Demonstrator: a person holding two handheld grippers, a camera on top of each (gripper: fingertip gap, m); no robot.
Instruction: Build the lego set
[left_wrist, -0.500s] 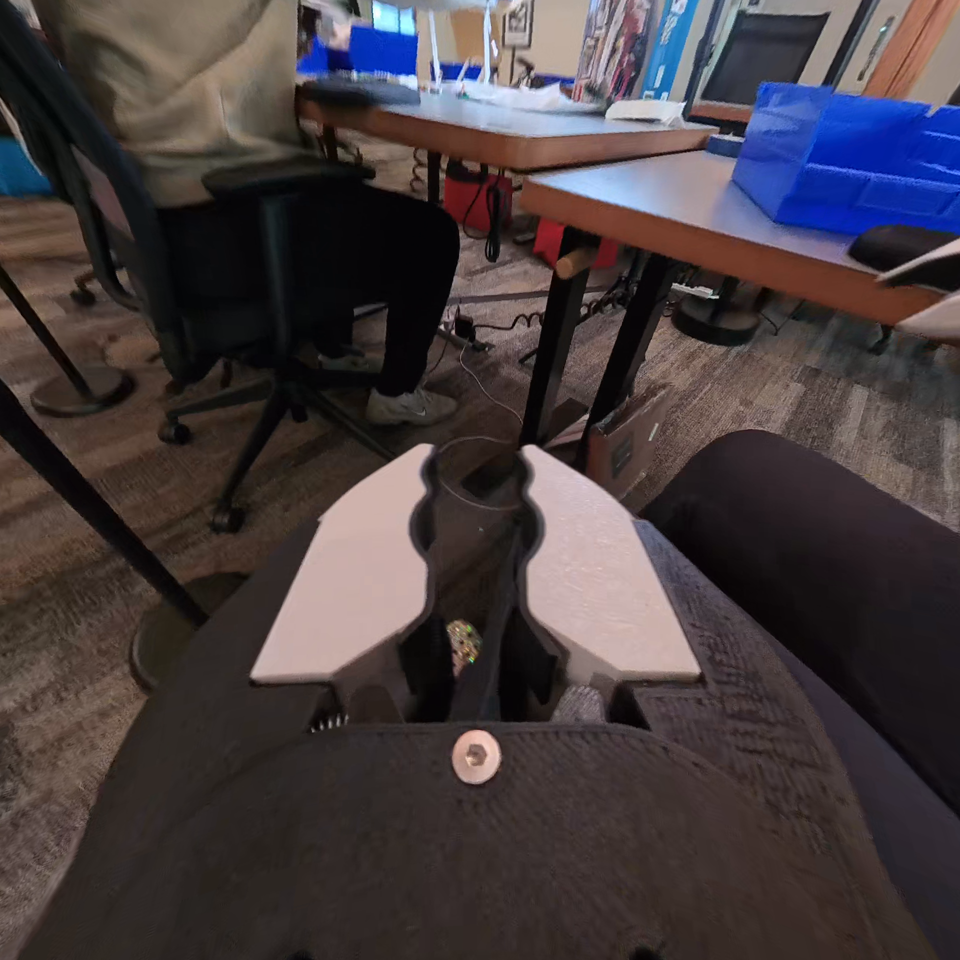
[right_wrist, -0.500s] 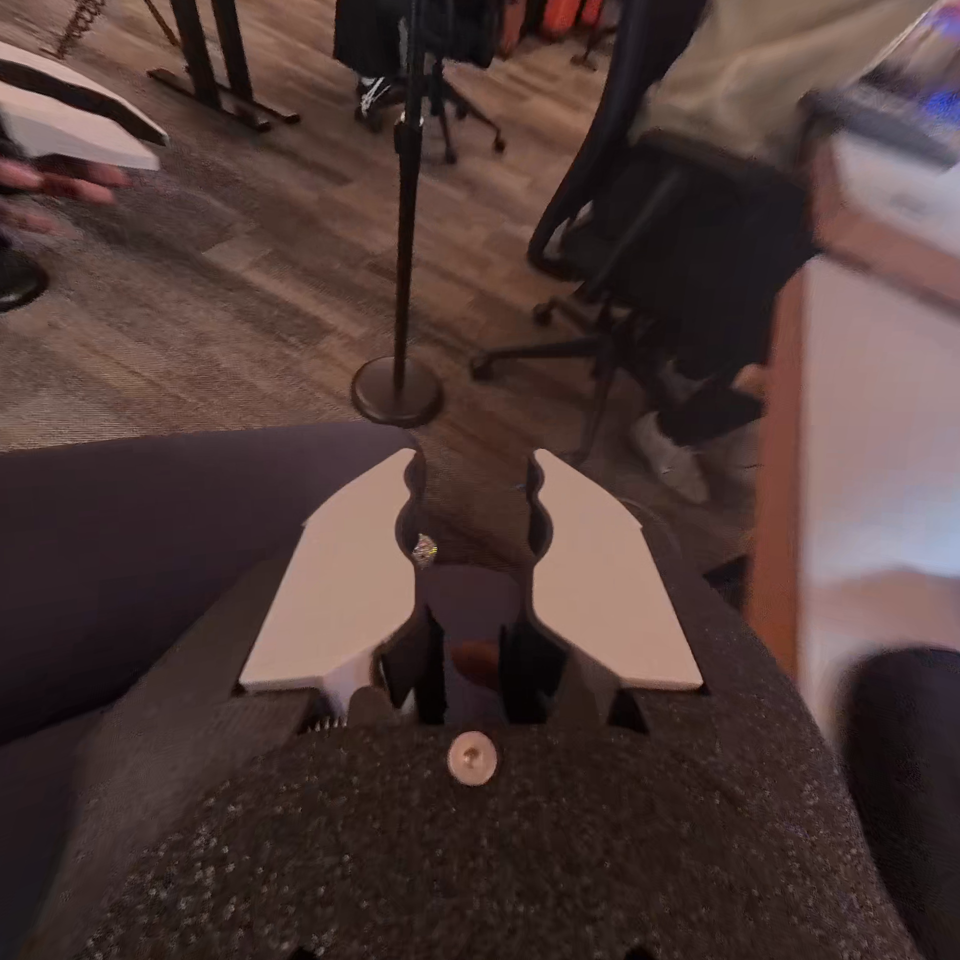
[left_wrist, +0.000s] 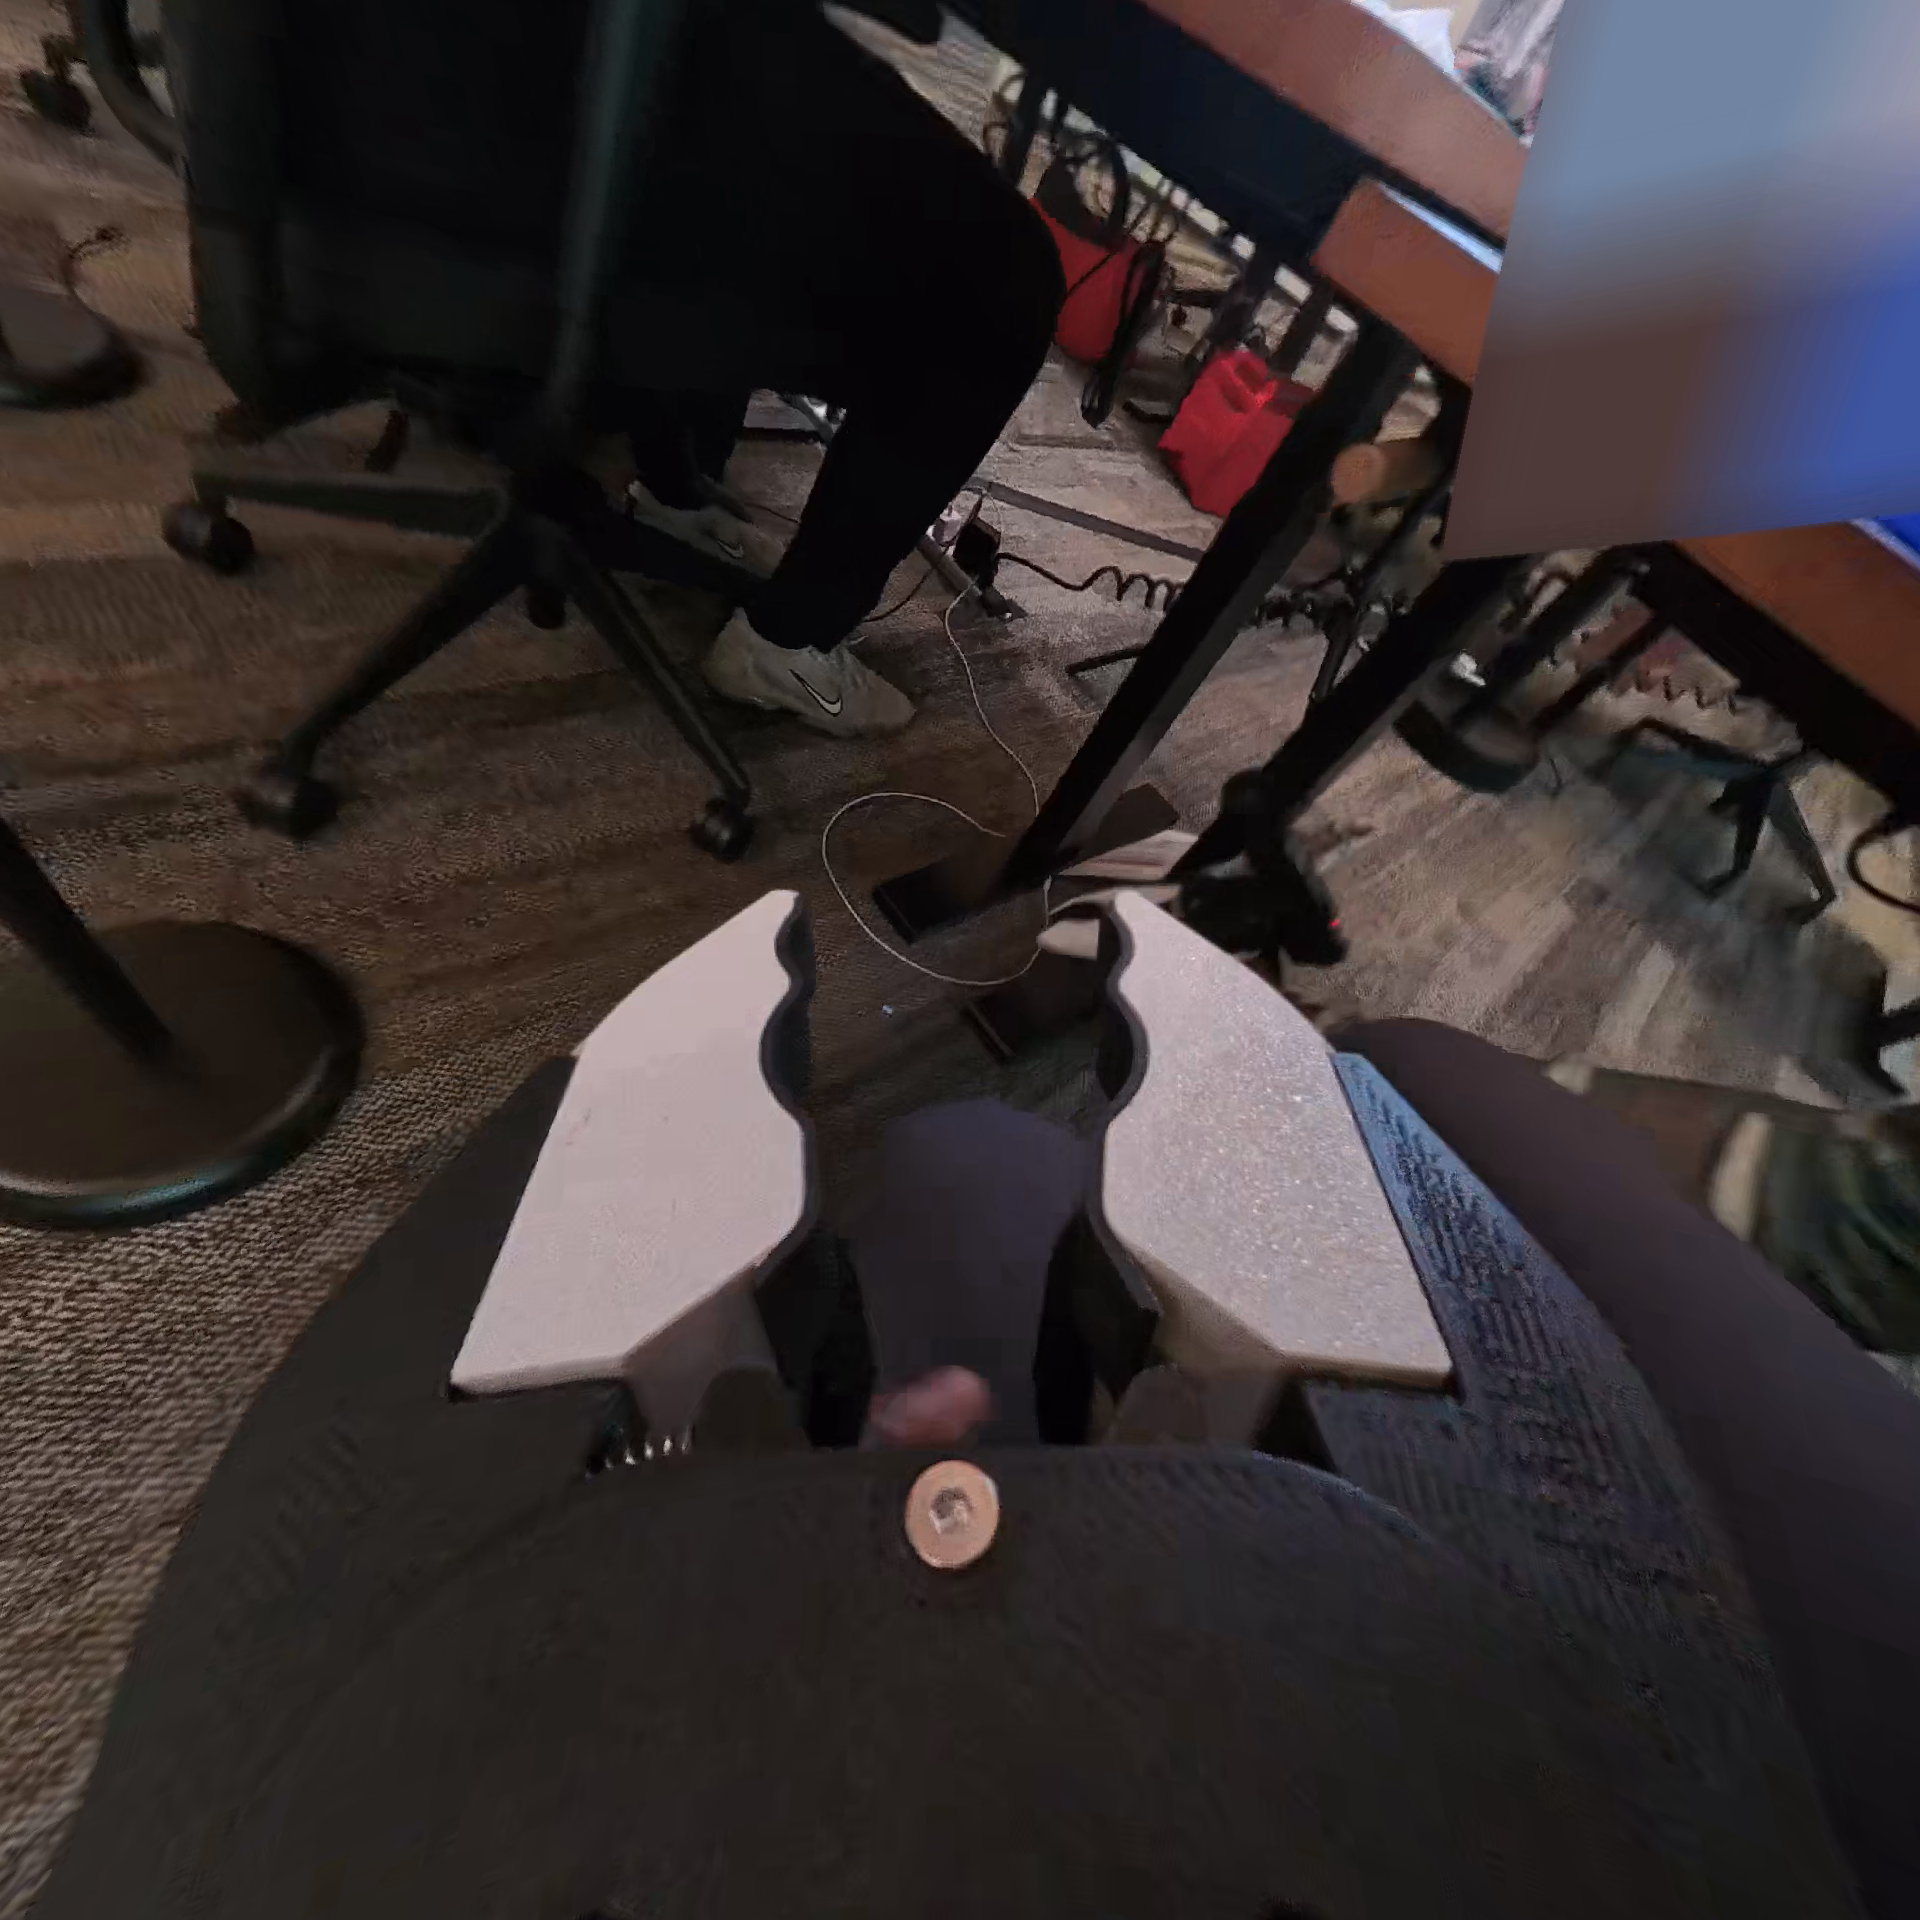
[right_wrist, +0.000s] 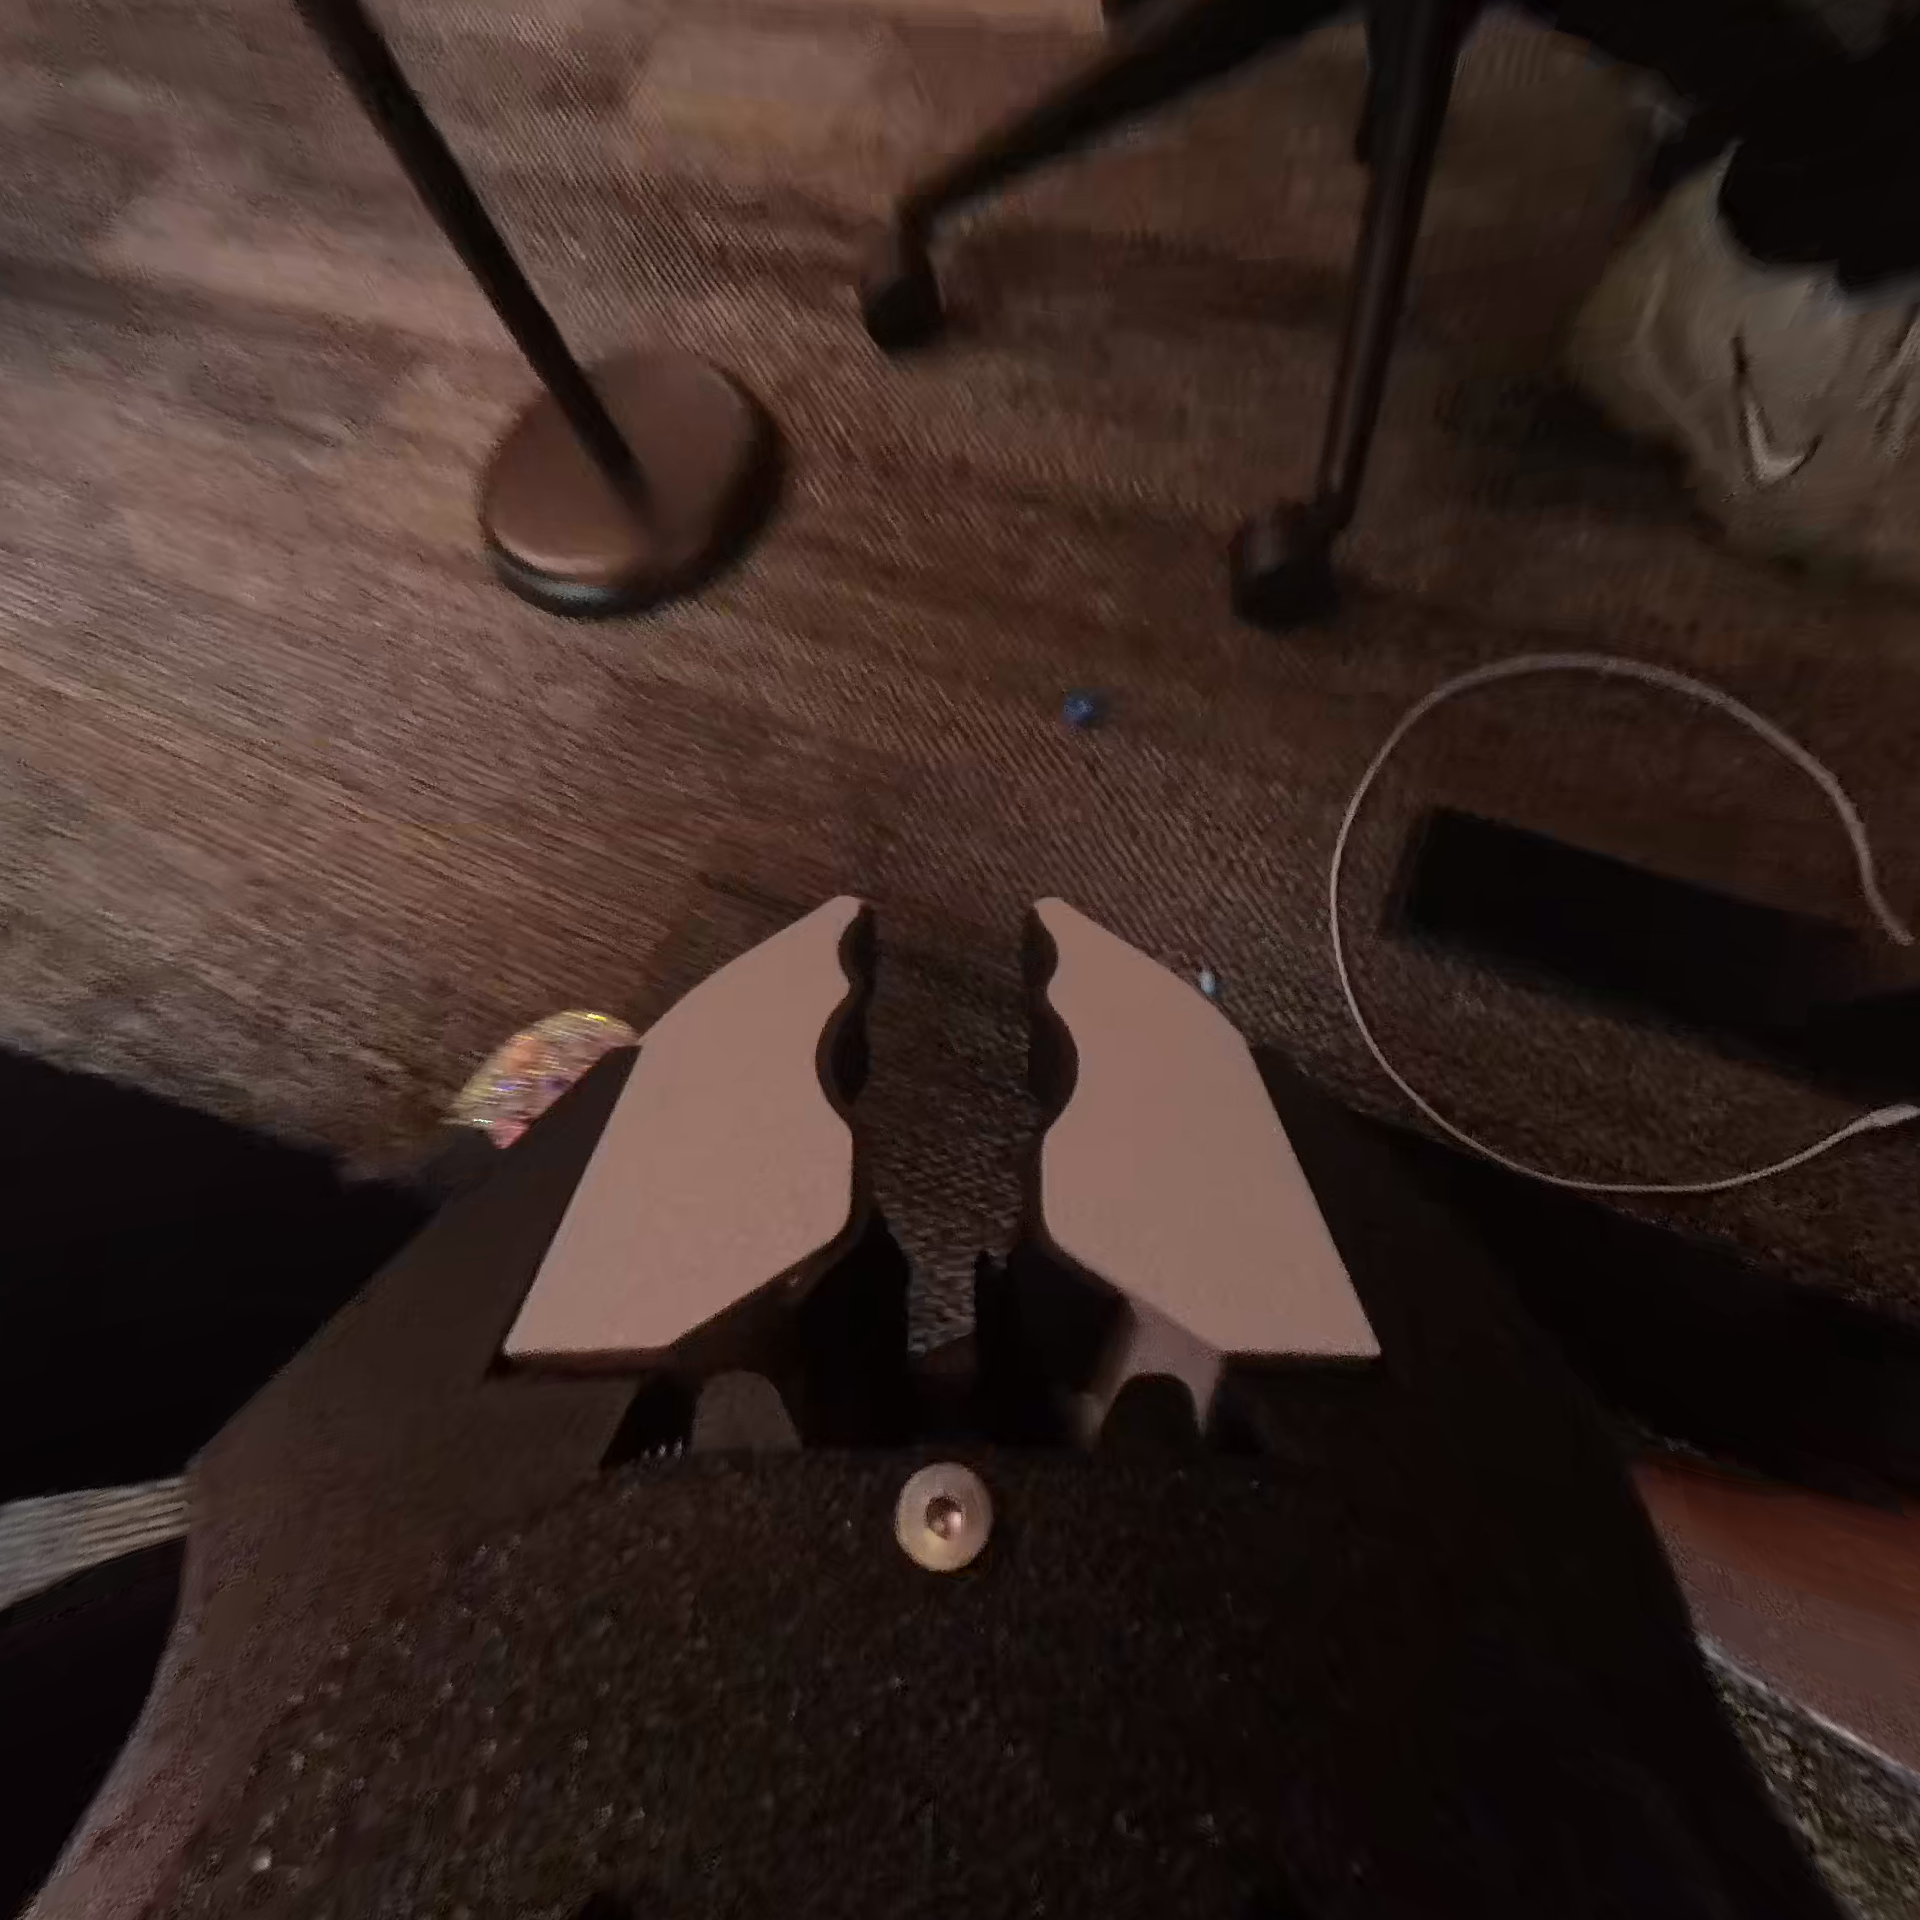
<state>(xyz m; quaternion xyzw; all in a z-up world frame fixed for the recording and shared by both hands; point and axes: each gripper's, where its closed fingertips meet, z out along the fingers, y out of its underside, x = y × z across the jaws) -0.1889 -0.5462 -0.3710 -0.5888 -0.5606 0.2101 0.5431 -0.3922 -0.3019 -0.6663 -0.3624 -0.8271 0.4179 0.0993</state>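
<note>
We see a tiny blue piece (right_wrist: 1078, 710) lying alone on the brown carpet (right_wrist: 312, 831) ahead of our right gripper (right_wrist: 948, 914); whether it belongs to the lego set we cannot tell, and in the left wrist view it shows only as a faint blue speck (left_wrist: 886, 1009). Our right gripper hangs above the carpet with its jaws apart and nothing between them. Our left gripper (left_wrist: 954, 914) also has its jaws wide apart and empty, above a dark-trousered knee (left_wrist: 977, 1174). A thin white cable (right_wrist: 1382, 1049) loops on the carpet to the right of the blue piece, beside a black flat foot (right_wrist: 1600, 914). A round dark stand base (right_wrist: 623, 488) sits further left. Beyond, a black wheeled office chair (left_wrist: 499, 540) holds a seated person whose pale sneaker (left_wrist: 805, 681) rests on the carpet, near a wooden table (left_wrist: 1403, 239) on black legs.
</note>
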